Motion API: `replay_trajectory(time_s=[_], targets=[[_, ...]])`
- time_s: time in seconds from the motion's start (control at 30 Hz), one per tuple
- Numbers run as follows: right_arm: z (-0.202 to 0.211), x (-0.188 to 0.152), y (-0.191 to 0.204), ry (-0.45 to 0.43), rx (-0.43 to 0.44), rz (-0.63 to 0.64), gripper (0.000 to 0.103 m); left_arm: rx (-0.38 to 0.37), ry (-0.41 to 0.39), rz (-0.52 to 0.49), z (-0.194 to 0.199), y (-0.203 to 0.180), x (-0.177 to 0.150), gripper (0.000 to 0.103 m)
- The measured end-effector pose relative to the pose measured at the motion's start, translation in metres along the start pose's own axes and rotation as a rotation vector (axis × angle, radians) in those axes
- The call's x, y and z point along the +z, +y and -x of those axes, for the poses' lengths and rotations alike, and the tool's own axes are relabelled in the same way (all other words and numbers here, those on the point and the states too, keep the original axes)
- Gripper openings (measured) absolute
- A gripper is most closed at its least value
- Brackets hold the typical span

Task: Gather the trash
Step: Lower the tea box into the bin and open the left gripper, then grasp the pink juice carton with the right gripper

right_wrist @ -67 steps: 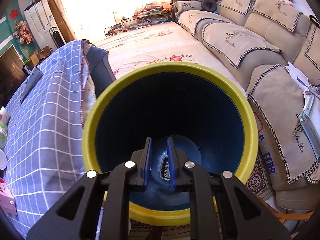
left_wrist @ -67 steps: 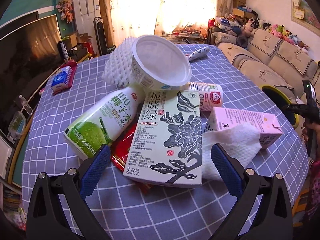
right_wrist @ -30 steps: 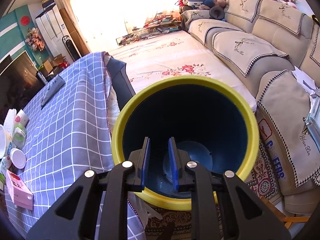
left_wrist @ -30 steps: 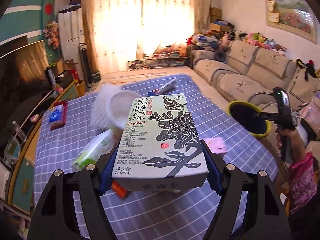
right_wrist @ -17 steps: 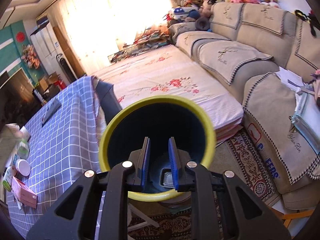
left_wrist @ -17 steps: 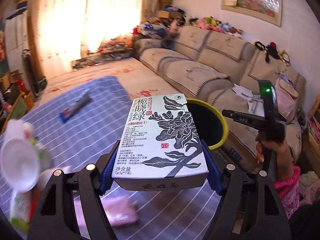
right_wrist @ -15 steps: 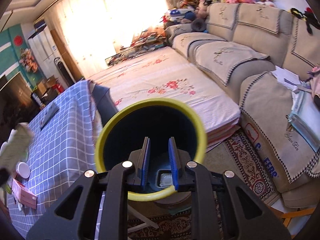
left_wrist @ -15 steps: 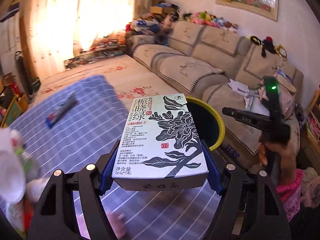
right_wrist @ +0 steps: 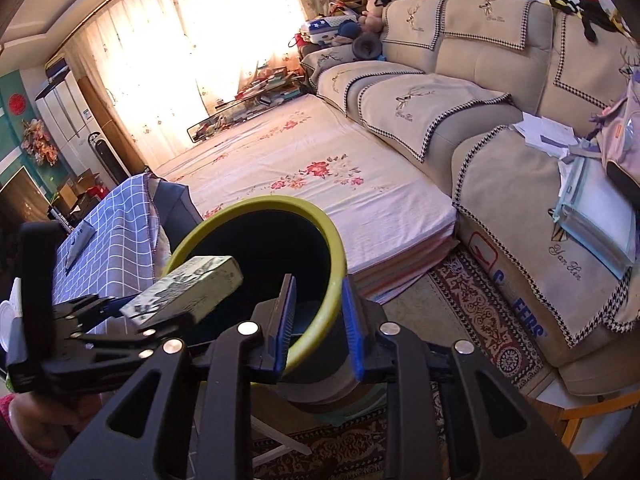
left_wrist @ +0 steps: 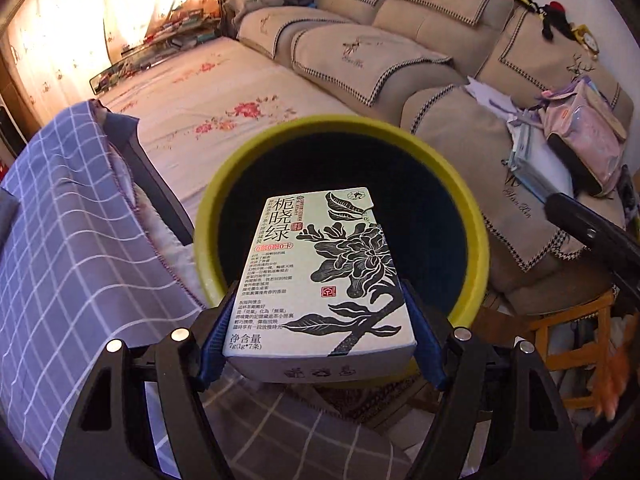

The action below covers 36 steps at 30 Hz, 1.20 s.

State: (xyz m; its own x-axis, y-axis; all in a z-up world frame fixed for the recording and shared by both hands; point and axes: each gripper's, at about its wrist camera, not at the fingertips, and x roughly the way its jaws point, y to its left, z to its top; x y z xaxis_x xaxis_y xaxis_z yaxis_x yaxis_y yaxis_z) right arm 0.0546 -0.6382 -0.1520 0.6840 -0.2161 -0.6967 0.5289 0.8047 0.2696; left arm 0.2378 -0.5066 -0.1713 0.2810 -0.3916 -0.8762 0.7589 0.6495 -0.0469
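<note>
Since half a second ago you have carried the tea box point(left_wrist: 320, 280) from beside the bin to directly over its dark mouth. Your left gripper point(left_wrist: 320, 332) clamps the box by its two long sides, blue pads point(left_wrist: 216, 344) pressed against the carton, printed face up. Your right gripper point(right_wrist: 318, 320) is clamped on the near wall of the yellow-rimmed trash bin point(right_wrist: 320, 236), one finger inside, one outside. To the left hangs the checked blue tablecloth point(left_wrist: 60, 240); to the right and beyond stands the beige sofa point(left_wrist: 400, 52).
</note>
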Motion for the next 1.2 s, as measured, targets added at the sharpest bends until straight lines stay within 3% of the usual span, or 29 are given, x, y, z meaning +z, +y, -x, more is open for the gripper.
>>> replay_trajectory(time_s=[0.13,0.27,0.47,0.67,0.77,0.9,1.0,1.2], targets=[[0.002,0.0,0.0,0.0,-0.005,-0.001,0.029,0.009,-0.005,0.009,-0.007,-0.002,0.007,0.079],[0.006,0.0,0.006,-0.009,-0.003,0.007,0.029,-0.001,-0.061,0.039,0.02,0.006,0.001,0.082],[0.005,-0.006,0.025,0.004,0.027,0.04,0.03,-0.038,-0.215,0.112,0.106,0.03,-0.033,0.087],[0.001,-0.02,0.069,0.042,0.109,0.122,0.03,-0.016,-0.342,0.179,0.183,0.061,-0.08,0.088],[0.001,-0.031,0.102,0.07,0.184,0.195,0.03,0.027,-0.396,0.223,0.217,0.082,-0.11,0.089],[0.006,-0.047,0.146,0.11,0.305,0.293,0.03,0.147,-0.442,0.303,0.258,0.12,-0.159,0.091],[0.012,-0.062,0.182,0.145,0.411,0.408,0.042,0.236,-0.443,0.368,0.279,0.147,-0.195,0.091],[0.028,-0.093,0.242,0.197,0.572,0.607,0.046,0.352,-0.437,0.479,0.305,0.188,-0.259,0.091]])
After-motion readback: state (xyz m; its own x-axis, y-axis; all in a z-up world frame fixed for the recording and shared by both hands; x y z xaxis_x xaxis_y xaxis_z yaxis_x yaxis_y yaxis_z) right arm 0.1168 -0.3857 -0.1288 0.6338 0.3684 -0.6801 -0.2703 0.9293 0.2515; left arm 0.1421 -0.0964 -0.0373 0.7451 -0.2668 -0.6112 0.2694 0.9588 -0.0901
